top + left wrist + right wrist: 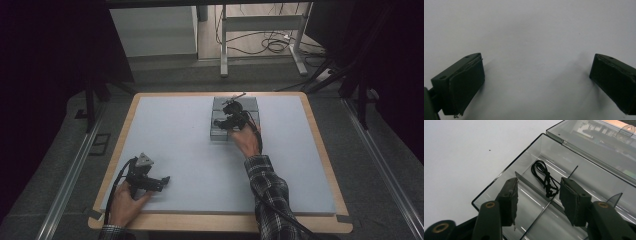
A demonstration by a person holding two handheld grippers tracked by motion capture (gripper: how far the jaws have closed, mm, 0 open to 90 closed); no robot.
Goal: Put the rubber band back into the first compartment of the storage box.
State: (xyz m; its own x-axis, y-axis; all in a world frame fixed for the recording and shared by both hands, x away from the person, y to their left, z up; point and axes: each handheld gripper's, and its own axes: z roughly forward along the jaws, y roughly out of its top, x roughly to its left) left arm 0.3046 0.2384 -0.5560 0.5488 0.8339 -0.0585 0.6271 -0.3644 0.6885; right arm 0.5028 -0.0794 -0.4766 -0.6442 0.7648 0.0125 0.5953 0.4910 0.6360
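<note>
Nearest me, my left gripper (165, 180) rests on the grey table mat (180, 150), jaws wide apart around nothing. Farther out, my right gripper (537, 195) hovers half-open above the clear compartment box (499, 180); the black cord (545, 178) lies loose in a far compartment.

Dim room, dark at the edges; the table (170, 150) is evenly lit, soft shadows, streaky glare on the clear box (584, 182).

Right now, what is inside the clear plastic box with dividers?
The clear box stands open, its lid folded back. One compartment holds a looped black cord. The right gripper, jaws apart, covers part of the nearer compartments, so their contents cannot be fully seen.
</note>
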